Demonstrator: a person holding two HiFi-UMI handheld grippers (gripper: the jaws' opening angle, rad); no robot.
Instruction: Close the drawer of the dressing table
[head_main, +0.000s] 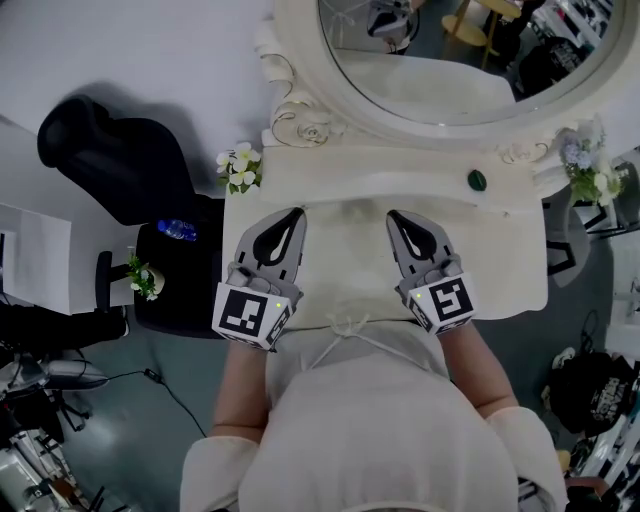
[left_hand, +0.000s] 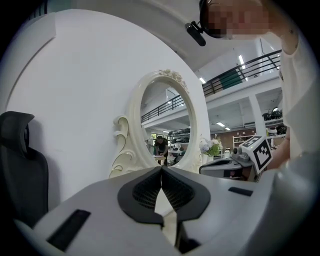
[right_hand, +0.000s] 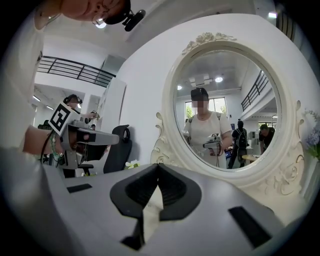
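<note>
Both grippers hang side by side over the top of the dressing table, pointing toward the oval mirror and touching nothing. The left gripper has its fingers pressed together at the tips with nothing between them; its own view shows only the wall and the mirror frame past them. The right gripper is the same: fingers pressed together, empty, facing the mirror glass.

The drawer shows in no view. It would sit under the front edge of the table, and in the head view that stretch is covered by the person's body and the two grippers (the bare edge to either side shows nothing jutting out). So whether it stands open or is pushed home cannot be told.

My reading is that no push is in hand at this moment: the grippers are up at tabletop level, clear of the front. If the drawer is open, the next move calls for bringing one or both grippers down below the table's edge, setting the closed fingertips against the drawer front, and pressing straight in toward the mirror, evenly so it does not skew. The small green object and the white flowers on the top lie well clear of that path
</note>
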